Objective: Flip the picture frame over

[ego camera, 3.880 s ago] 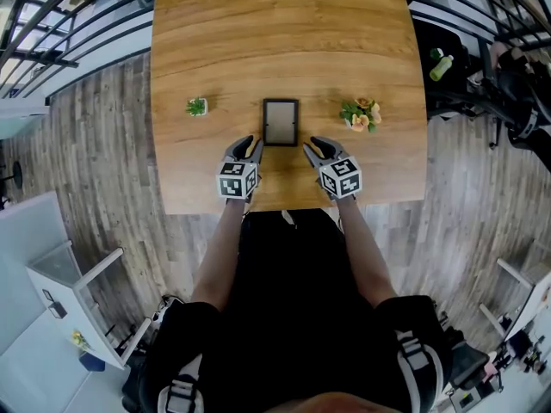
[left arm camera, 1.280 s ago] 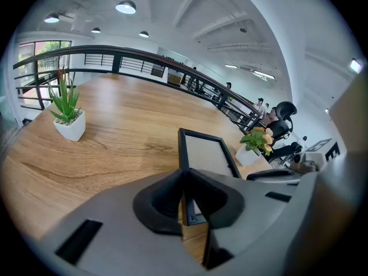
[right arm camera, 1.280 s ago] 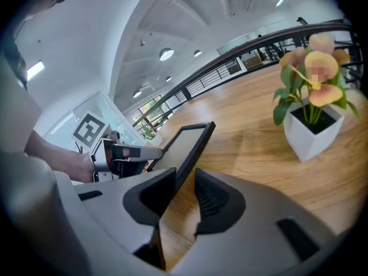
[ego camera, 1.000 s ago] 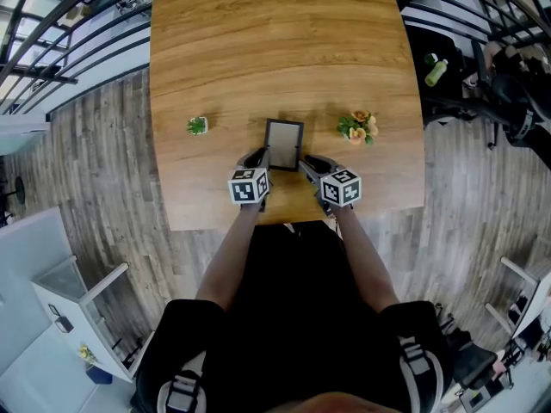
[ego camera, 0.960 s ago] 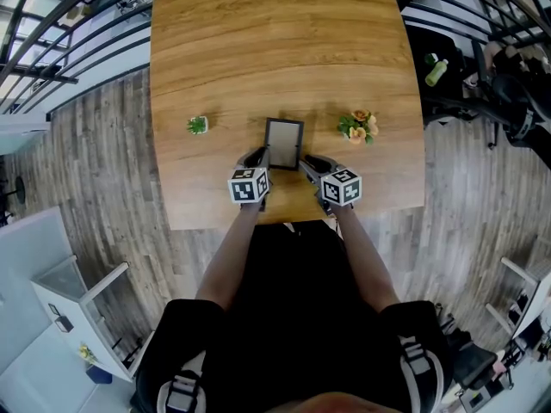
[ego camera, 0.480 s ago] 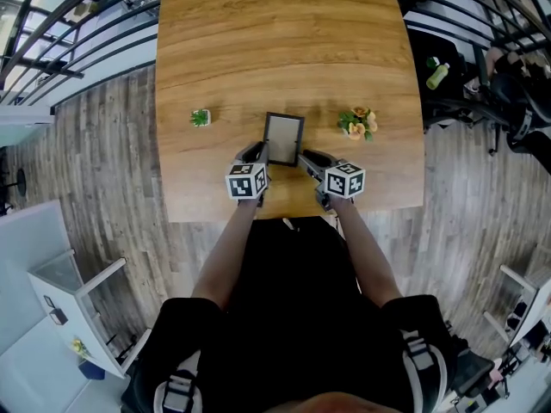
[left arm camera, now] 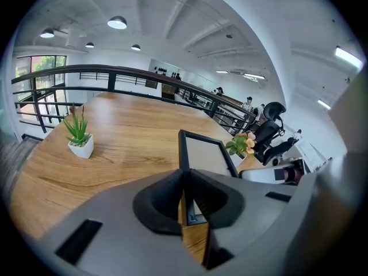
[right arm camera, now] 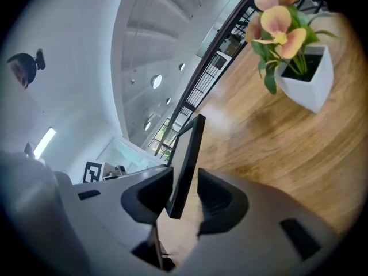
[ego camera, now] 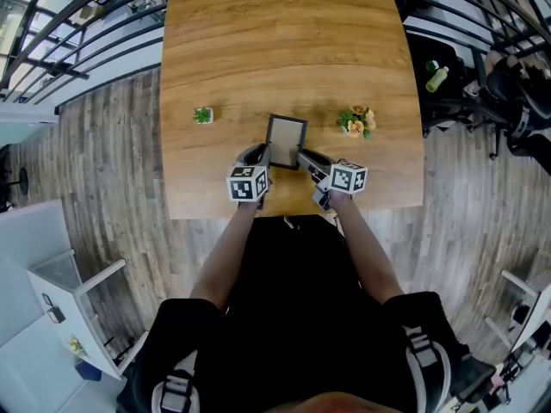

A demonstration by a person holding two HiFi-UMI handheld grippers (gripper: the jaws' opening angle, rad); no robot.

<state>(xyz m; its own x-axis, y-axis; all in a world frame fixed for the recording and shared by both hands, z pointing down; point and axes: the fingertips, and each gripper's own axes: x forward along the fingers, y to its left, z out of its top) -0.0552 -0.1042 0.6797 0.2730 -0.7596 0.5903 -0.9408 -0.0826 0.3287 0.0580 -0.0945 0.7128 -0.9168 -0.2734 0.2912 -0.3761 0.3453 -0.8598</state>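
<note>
A black picture frame (ego camera: pixel 284 141) with a pale panel is tilted up over the wooden table (ego camera: pixel 284 41), just in front of me. My left gripper (ego camera: pixel 258 152) is shut on its left edge; in the left gripper view the pads pinch the thin rim of the picture frame (left arm camera: pixel 204 153) at my left gripper (left arm camera: pixel 185 176). My right gripper (ego camera: pixel 304 158) is at the frame's right side. Its jaws are opening, and the picture frame's (right arm camera: pixel 190 145) edge stands between them with a gap beside it, at my right gripper (right arm camera: pixel 185 181).
A small green plant in a white pot (ego camera: pixel 203 114) stands left of the frame. A pot of orange flowers (ego camera: pixel 356 120) stands to its right, close to the right gripper. A railing runs beyond the table's far edge. A green bottle (ego camera: pixel 436 77) lies off the table's right side.
The right gripper has rolled and its jaws have widened around the frame's edge. The left gripper has risen slightly with the frame still in its grip.
</note>
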